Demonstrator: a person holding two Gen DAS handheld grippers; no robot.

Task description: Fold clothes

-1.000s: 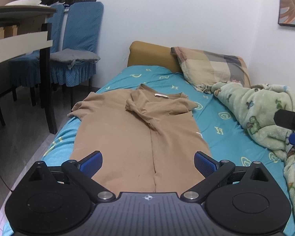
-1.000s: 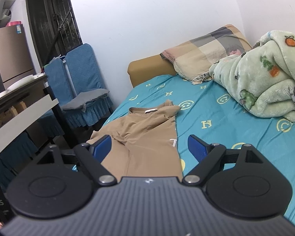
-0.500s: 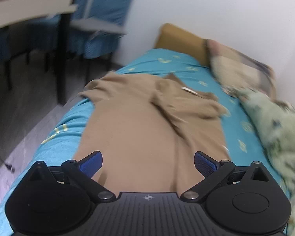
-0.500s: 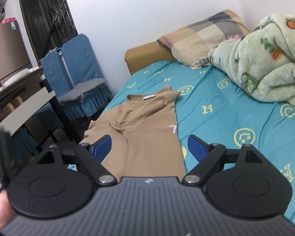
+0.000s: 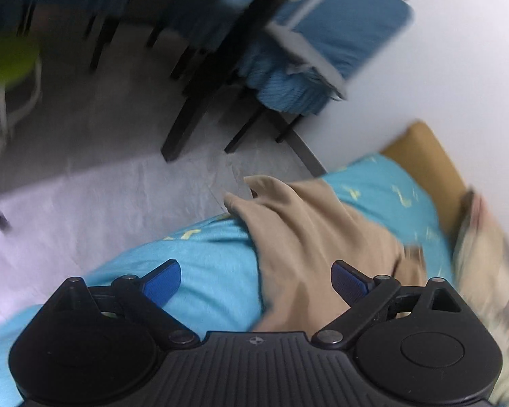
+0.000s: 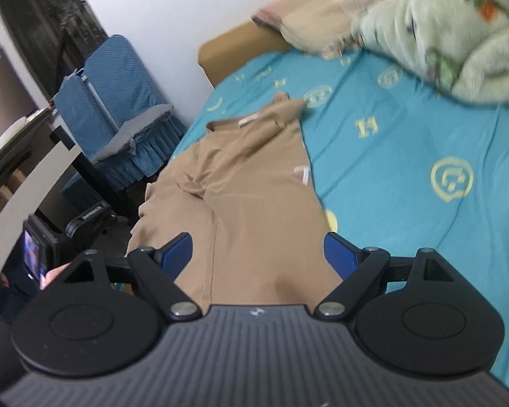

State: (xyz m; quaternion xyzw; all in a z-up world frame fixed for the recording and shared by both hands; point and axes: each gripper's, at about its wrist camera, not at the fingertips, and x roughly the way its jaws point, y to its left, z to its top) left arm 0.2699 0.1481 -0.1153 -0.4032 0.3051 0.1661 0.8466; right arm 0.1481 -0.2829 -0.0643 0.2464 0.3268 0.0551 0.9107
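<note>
A: Two grippers, status?
B: Left gripper (image 5: 256, 279) and right gripper (image 6: 257, 254): jaws spread wide, nothing held.
A: Shirt (image 6: 251, 190) location?
B: Flat on the bed (image 6: 407, 176), collar at 12 o'clock, one sleeve overhanging at 9 o'clock.

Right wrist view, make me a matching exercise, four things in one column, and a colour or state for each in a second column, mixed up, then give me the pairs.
Things:
1. shirt
2. bed sheet
3. blanket
4. right gripper

Colour or state:
A. pale green, bunched up at the far right of the bed
B. open, holding nothing
C. tan, spread on the left part of the bed
D. turquoise with yellow symbols

Pairs: 1-C, 2-D, 3-A, 4-B
</note>
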